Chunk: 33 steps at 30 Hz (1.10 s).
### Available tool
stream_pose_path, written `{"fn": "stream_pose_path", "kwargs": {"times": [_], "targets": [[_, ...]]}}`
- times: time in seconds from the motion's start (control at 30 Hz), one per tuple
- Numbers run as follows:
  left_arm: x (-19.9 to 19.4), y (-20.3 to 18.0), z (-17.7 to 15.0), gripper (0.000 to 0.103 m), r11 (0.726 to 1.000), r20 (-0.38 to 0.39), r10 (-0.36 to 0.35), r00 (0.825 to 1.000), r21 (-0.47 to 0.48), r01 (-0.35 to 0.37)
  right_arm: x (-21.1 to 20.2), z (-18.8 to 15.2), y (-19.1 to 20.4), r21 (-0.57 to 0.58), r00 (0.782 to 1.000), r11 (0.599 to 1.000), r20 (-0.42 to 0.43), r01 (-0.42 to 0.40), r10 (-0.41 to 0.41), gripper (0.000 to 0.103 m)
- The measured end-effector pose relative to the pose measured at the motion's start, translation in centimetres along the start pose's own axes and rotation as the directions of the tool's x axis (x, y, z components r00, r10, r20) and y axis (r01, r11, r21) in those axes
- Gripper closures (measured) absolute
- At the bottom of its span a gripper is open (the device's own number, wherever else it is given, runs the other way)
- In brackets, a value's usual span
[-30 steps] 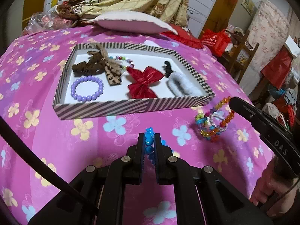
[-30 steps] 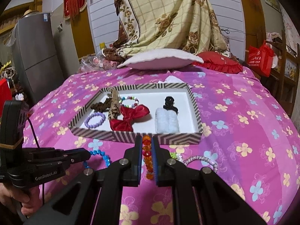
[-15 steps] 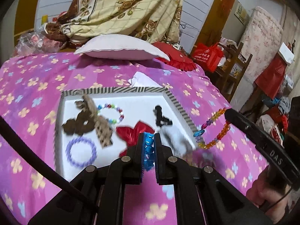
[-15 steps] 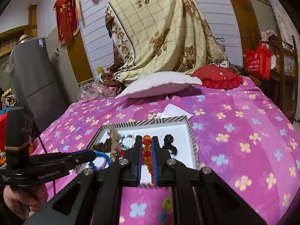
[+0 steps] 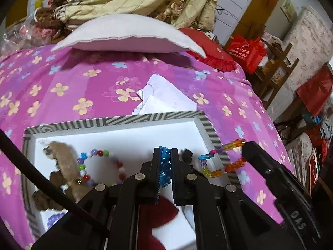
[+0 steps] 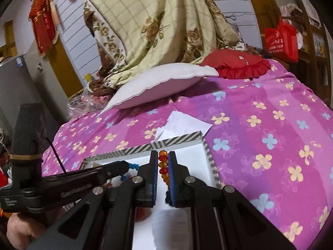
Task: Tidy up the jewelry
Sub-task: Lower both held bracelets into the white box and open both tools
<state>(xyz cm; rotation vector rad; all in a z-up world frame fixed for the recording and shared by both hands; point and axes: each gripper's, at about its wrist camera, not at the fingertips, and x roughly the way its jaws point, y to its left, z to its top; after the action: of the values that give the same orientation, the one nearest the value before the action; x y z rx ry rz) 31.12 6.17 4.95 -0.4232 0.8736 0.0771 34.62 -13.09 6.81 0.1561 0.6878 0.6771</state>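
My left gripper [image 5: 165,153] is shut on a blue bead bracelet [image 5: 165,166] and holds it above the white inside of the striped tray [image 5: 158,117]. My right gripper [image 6: 162,156] is shut on an orange and multicolour bead bracelet [image 6: 163,169], also above the tray [image 6: 177,140]. That bracelet [image 5: 220,162] hangs from the right gripper's tip in the left wrist view, over the tray's right rim. The left gripper [image 6: 122,167] with the blue beads [image 6: 133,166] shows in the right wrist view. In the tray lie a multicolour bead bracelet [image 5: 100,166], a brown hair tie [image 5: 62,166], a purple bracelet [image 5: 54,218], a red bow [image 5: 158,212] and a black piece [image 5: 187,154].
The tray sits on a pink flowered bedspread [image 5: 83,83]. A white paper [image 5: 164,98] lies just behind the tray. A white pillow [image 5: 129,35], a red cushion [image 6: 237,62] and a draped yellow blanket [image 6: 158,25] are at the back. Shelves and red bags [image 5: 245,52] stand right.
Both grippers have lifted their bracelets off the bedspread and moved forward over the tray. The tray now fills the lower part of both views.
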Motion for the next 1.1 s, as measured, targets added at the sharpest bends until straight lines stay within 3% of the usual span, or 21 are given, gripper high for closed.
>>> {"fn": "stream_pose_path", "kwargs": {"times": [0.1, 0.27, 0.37, 0.6, 0.73, 0.87, 1.0, 1.1], "targets": [[1.3, 0.9, 0.1, 0.103, 1.0, -0.02, -0.009, 1.0, -0.018, 0.008, 1.0, 0.9, -0.6, -0.002, 1.0, 1.0, 0.01, 0.024, -0.024, 0.093], [2.4, 2.4, 0.0, 0.103, 0.998, -0.048, 0.058, 0.997, -0.016, -0.059, 4.0, 1.4, -1.2, 0.014, 0.998, 0.999, -0.038, 0.051, -0.051, 0.093], [2.3, 3.4, -0.1, 0.103, 0.996, -0.042, 0.081, 0.996, -0.032, -0.082, 6.7, 0.7, -1.2, 0.034, 0.992, 0.999, -0.125, 0.011, -0.007, 0.093], [2.8, 5.2, -0.9, 0.102, 0.986, -0.096, 0.15, 0.984, -0.058, -0.156, 9.0, -0.8, -0.4, 0.055, 0.978, 0.998, -0.203, -0.024, 0.035, 0.091], [2.0, 5.4, -1.1, 0.095, 0.985, -0.084, 0.15, 0.985, -0.071, -0.156, 8.4, -0.9, -0.7, 0.061, 0.981, 0.998, -0.195, -0.011, 0.023, 0.08], [0.5, 5.7, -1.4, 0.094, 0.981, -0.07, 0.17, 0.983, -0.088, -0.176, 7.1, -0.7, -0.9, 0.063, 0.982, 0.998, -0.191, 0.004, 0.009, 0.078], [-3.3, 5.9, -2.2, 0.094, 0.978, -0.035, 0.181, 0.983, -0.101, -0.183, 3.6, -1.2, -0.8, 0.07, 0.987, 0.997, -0.16, 0.025, -0.013, 0.077], [-7.8, 5.8, -3.8, 0.09, 0.977, 0.016, 0.18, 0.983, -0.115, -0.178, 0.1, -2.1, -0.8, 0.07, 0.993, 0.996, -0.115, 0.047, -0.039, 0.066]]}}
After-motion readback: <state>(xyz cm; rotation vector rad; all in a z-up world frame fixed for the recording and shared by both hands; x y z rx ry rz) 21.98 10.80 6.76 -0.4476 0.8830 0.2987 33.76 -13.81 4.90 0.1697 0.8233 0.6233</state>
